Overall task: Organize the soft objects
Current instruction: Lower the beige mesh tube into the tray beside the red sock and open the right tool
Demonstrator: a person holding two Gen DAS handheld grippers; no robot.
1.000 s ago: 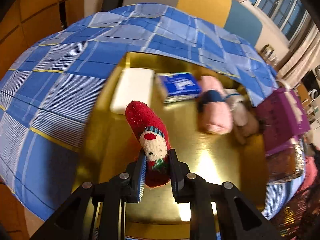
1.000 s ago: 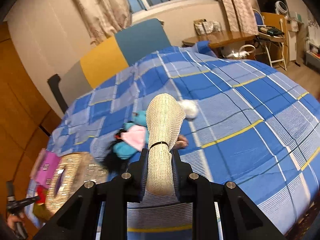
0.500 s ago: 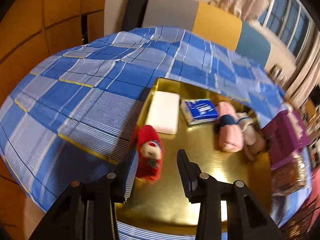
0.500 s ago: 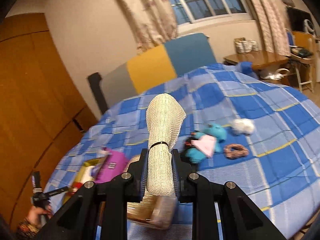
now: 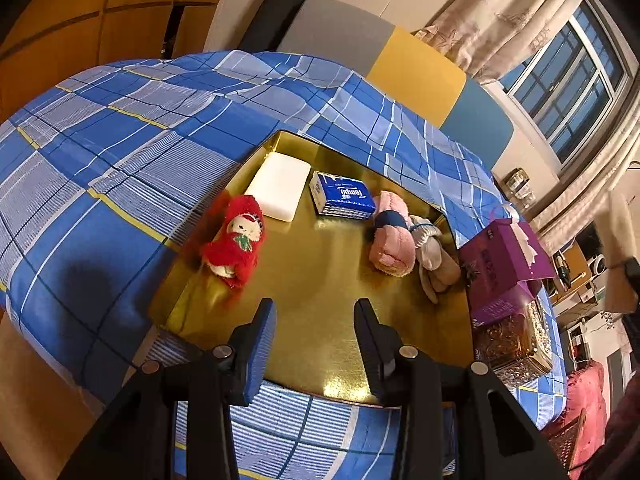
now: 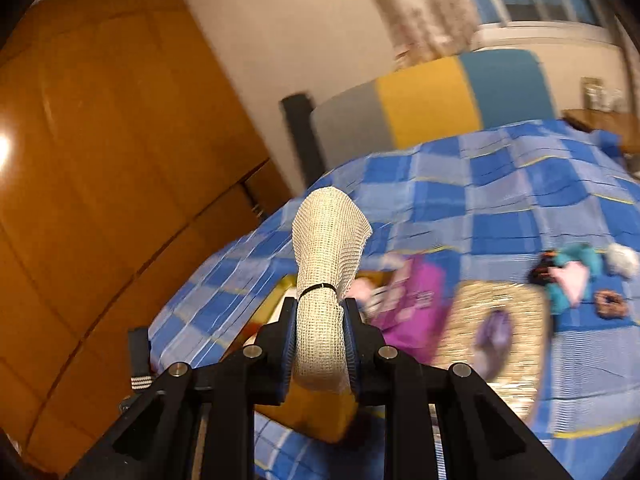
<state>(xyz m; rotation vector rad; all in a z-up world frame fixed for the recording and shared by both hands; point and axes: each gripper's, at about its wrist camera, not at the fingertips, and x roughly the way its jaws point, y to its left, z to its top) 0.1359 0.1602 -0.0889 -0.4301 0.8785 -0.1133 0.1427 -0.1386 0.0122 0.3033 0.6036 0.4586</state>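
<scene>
Red fuzzy Santa sock lies at gold tray's left edge, left gripper empty and parted; right gripper clamps beige mesh roll (teal plush, scrunchie left on bed).

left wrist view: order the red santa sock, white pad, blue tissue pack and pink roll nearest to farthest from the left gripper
From the left gripper:
1. red santa sock, tray's left edge
2. pink roll, right of centre
3. white pad and blue tissue pack, back of the gold tray; too close to call
</scene>
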